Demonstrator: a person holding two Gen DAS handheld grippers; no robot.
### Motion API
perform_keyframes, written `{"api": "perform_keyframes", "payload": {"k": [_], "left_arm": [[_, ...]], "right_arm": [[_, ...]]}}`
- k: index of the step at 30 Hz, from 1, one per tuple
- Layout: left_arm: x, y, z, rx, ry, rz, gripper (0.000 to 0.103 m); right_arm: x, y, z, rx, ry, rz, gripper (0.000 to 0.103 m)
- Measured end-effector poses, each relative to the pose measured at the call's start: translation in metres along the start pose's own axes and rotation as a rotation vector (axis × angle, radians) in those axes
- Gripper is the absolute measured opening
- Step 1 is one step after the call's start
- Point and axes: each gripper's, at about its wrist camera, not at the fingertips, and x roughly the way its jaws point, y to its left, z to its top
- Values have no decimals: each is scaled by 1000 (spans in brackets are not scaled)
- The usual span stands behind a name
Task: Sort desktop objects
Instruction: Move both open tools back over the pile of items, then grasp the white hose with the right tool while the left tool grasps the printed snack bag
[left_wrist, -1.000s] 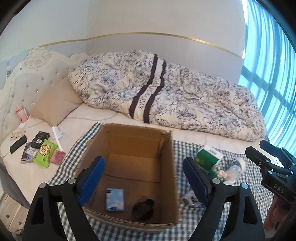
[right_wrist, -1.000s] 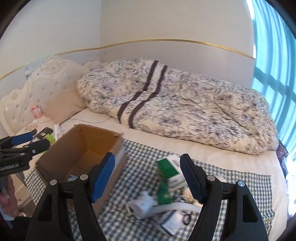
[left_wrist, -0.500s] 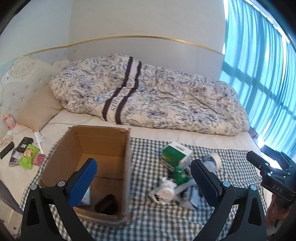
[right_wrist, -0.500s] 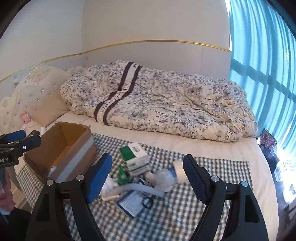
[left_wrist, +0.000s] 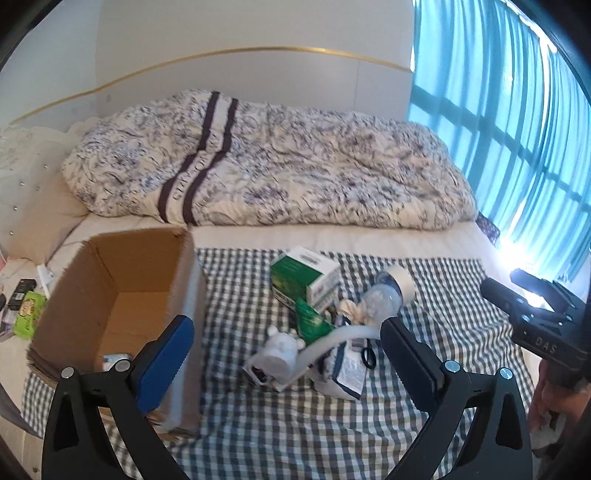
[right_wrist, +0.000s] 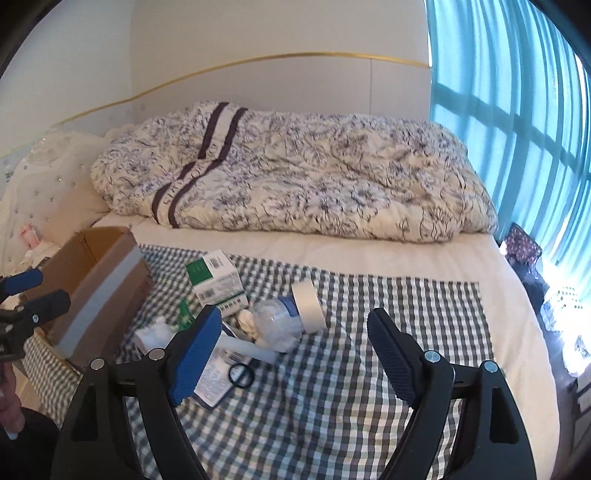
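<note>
Left gripper (left_wrist: 284, 354) swung off cardboard box (left_wrist: 110, 295) — open, brown, tape-striped

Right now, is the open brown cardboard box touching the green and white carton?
Apart. The left wrist view shows bare checked cloth between the brown cardboard box and the green and white carton.

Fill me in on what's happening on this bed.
A person is sorting clutter into a cardboard box on a checked cloth. Both the left hand-held gripper and the right hand-held gripper are open and empty, facing the pile: a green-and-white carton, tape roll, plastic bottle and more remain.
</note>
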Motion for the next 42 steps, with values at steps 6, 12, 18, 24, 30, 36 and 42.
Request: {"api": "perform_keyframes", "payload": {"k": [6, 12, 18, 24, 30, 36, 42], "left_arm": [[29, -16, -21, 20, 63, -58, 103], [59, -30, -44, 40, 132, -106, 103], [91, -35, -68, 45, 209, -139, 103], [121, -34, -88, 21, 278, -155, 100], [147, -31, -101, -10, 336, -167, 93], [164, -26, -106, -41, 360, -175, 92], [174, -27, -104, -55, 364, -185, 92]], "right_arm": [[30, -4, -23, -5, 86, 21, 81], [57, 3, -43, -54, 149, 24, 81], [83, 19, -59, -132, 211, 51, 73], [122, 39, -79, -231, 305, 100, 48], [135, 58, -93, -357, 317, 169, 44], [147, 55, -92, -373, 310, 172, 44], [156, 59, -85, -440, 272, 153, 45]]}}
